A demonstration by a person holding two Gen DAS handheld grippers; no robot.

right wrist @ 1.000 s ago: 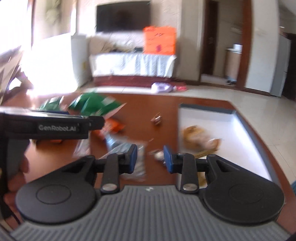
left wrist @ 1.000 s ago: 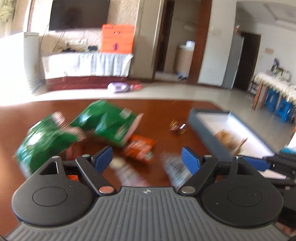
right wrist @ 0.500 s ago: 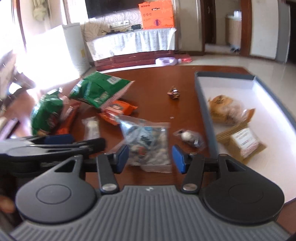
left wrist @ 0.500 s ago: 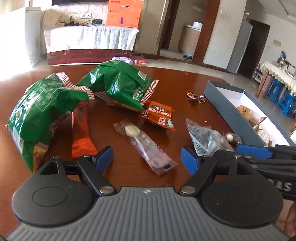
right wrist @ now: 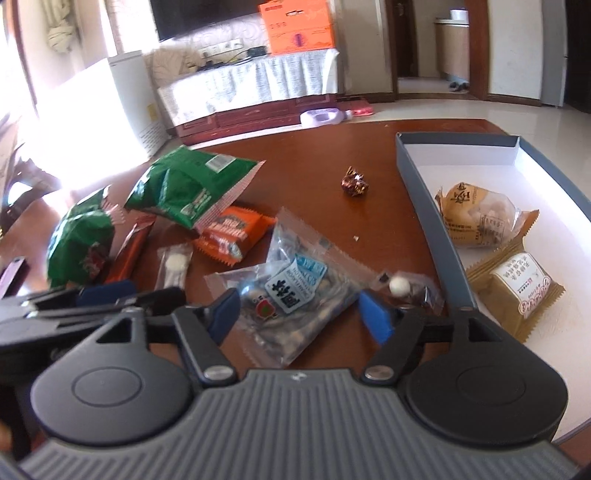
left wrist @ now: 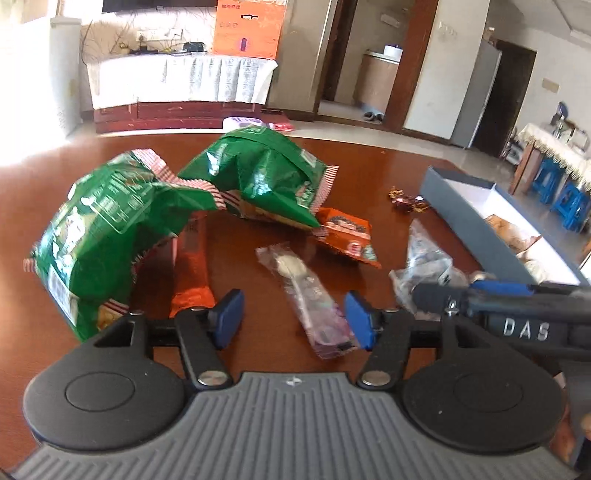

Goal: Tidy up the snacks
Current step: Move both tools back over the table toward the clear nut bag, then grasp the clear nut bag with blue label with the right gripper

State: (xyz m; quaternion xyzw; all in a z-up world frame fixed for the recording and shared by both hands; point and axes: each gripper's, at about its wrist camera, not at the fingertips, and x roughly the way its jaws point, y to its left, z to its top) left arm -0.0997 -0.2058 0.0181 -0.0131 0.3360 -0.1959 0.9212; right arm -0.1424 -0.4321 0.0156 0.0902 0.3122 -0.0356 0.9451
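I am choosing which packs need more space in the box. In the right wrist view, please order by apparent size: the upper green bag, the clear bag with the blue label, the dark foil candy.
1. Upper green bag
2. Clear bag with the blue label, nearly as large, though nearness to the camera may enlarge it
3. Dark foil candy, clearly smallest

Orange carton (left wrist: 246,27) sits atop the white-draped cabinet (left wrist: 177,83); dark television (right wrist: 207,14) hangs above that cabinet, lilac bottle (right wrist: 323,117) lies on the floor before it, blue stools (left wrist: 561,194) far right.
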